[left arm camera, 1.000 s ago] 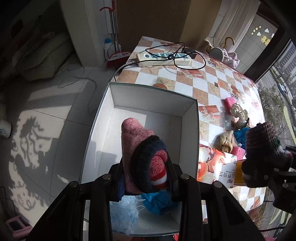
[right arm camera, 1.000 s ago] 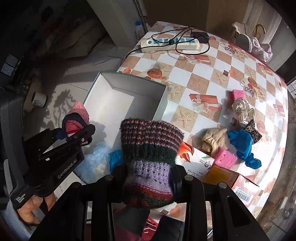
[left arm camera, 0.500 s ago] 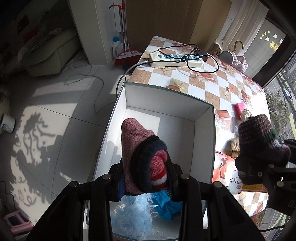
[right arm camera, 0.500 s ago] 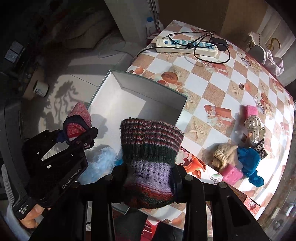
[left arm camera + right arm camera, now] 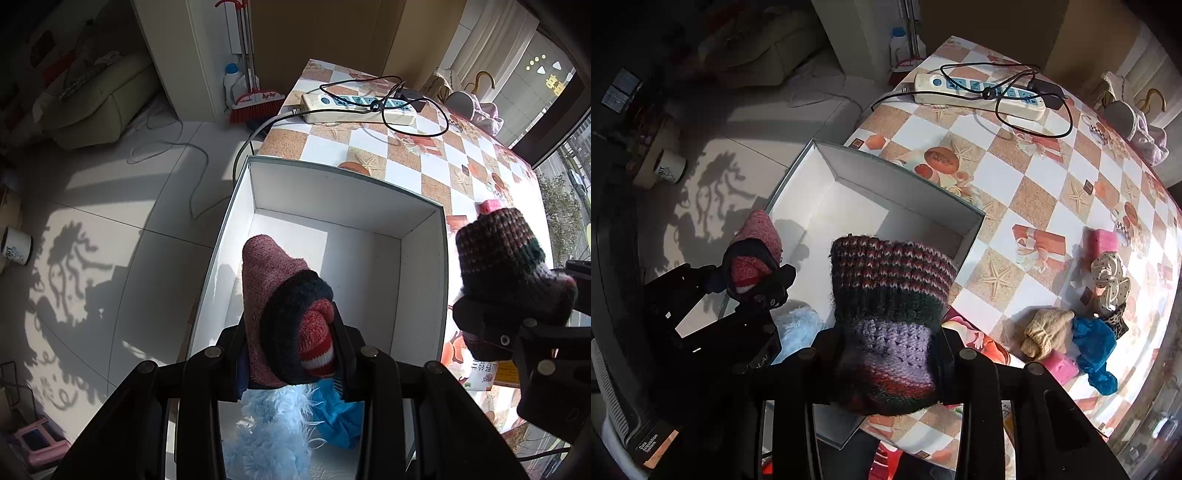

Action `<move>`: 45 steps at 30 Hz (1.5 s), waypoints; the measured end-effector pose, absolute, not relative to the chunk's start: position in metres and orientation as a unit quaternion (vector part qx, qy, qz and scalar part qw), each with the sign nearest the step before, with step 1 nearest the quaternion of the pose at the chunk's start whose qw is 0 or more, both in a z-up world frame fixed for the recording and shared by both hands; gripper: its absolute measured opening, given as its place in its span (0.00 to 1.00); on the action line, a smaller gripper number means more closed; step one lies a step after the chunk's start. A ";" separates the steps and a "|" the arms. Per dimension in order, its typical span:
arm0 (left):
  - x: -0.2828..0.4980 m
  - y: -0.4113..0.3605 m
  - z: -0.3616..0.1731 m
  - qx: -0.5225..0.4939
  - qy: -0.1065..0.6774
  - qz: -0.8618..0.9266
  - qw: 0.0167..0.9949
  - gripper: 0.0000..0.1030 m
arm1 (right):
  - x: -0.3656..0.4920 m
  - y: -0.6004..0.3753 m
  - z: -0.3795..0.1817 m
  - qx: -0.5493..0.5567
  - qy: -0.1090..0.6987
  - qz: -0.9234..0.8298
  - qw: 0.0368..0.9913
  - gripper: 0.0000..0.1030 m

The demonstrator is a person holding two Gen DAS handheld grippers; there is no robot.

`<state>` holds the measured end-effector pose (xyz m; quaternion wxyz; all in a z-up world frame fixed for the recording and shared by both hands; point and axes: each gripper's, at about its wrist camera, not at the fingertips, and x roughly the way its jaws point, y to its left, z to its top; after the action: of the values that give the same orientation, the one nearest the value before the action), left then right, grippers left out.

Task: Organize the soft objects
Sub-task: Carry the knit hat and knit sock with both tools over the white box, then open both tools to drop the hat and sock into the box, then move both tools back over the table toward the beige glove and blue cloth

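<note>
Over the white open cardboard box (image 5: 421, 280) at the tabletop's near left corner, left gripper (image 5: 290, 354) clamped on a rolled pink knit sock with navy cuff and red-and-white stripes (image 5: 284, 314), pointed steeply down. Beneath it, inside the box, a fluffy pale-blue item (image 5: 269, 432) and a crumpled blue cloth (image 5: 336, 413). Just beside, above the box's right wall, right gripper (image 5: 886, 369) clamped on a chunky knitted sock banded maroon, dark green and lilac (image 5: 890, 317). Toward the checkered tabletop's (image 5: 997, 173) right edge, loose: a beige knit piece (image 5: 1047, 332), a blue cloth bundle (image 5: 1095, 350), two pink sponge blocks (image 5: 1062, 367), a dotted scrunchie (image 5: 1108, 277). At the far edge, a white power strip (image 5: 979, 94) with black cable.
</note>
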<state>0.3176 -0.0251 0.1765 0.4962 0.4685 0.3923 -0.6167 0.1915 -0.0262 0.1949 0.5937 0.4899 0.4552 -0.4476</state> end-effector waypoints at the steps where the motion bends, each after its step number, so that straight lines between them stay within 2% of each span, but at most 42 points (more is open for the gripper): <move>1: 0.317 -0.026 0.176 0.469 0.393 -0.616 0.496 0.37 | 0.192 -0.028 0.194 0.489 0.457 -0.446 0.594 0.36; 15: 0.320 -0.031 0.168 0.477 0.400 -0.606 0.495 0.38 | 0.197 -0.035 0.184 0.488 0.466 -0.436 0.596 0.36; 18: 0.319 -0.029 0.169 0.473 0.395 -0.611 0.496 0.45 | 0.195 -0.037 0.183 0.491 0.462 -0.436 0.596 0.36; 19: 0.318 -0.029 0.170 0.472 0.393 -0.612 0.497 0.53 | 0.195 -0.037 0.183 0.492 0.462 -0.435 0.596 0.37; 20: 0.318 -0.028 0.170 0.472 0.391 -0.613 0.498 0.63 | 0.194 -0.038 0.182 0.494 0.462 -0.433 0.596 0.40; 21: 0.318 -0.028 0.171 0.471 0.390 -0.614 0.499 0.68 | 0.194 -0.038 0.183 0.493 0.462 -0.434 0.596 0.44; 22: 0.317 -0.028 0.171 0.470 0.390 -0.614 0.500 0.77 | 0.193 -0.039 0.183 0.492 0.461 -0.436 0.595 0.44; 24: 0.317 -0.028 0.172 0.468 0.393 -0.614 0.499 0.79 | 0.192 -0.039 0.184 0.492 0.461 -0.435 0.596 0.48; 25: 0.317 -0.029 0.172 0.466 0.399 -0.613 0.499 0.80 | 0.192 -0.039 0.185 0.492 0.461 -0.436 0.596 0.63; 26: 0.319 -0.029 0.172 0.460 0.404 -0.614 0.498 0.82 | 0.191 -0.039 0.186 0.491 0.458 -0.439 0.597 0.73; 27: 0.320 -0.028 0.173 0.450 0.407 -0.619 0.499 0.84 | 0.190 -0.039 0.188 0.489 0.453 -0.445 0.598 0.87; 28: 0.321 -0.028 0.175 0.441 0.409 -0.622 0.501 0.85 | 0.188 -0.039 0.191 0.489 0.447 -0.451 0.598 0.90; 32: 0.326 -0.028 0.183 0.412 0.420 -0.635 0.501 0.92 | 0.179 -0.042 0.190 0.511 0.441 -0.450 0.585 0.90; 33: 0.326 -0.027 0.185 0.408 0.421 -0.637 0.500 1.00 | 0.177 -0.042 0.190 0.516 0.439 -0.450 0.582 0.90; 36: 0.326 -0.026 0.191 0.389 0.416 -0.651 0.502 1.00 | 0.170 -0.040 0.193 0.521 0.427 -0.459 0.578 0.99; 45: 0.315 -0.024 0.206 0.390 0.404 -0.663 0.496 1.00 | 0.150 -0.034 0.201 0.547 0.400 -0.452 0.580 0.99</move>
<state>0.3150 -0.0238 0.2065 0.4959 0.3898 0.4039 -0.6626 0.1497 -0.0344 0.2012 0.5804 0.5465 0.3998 -0.4524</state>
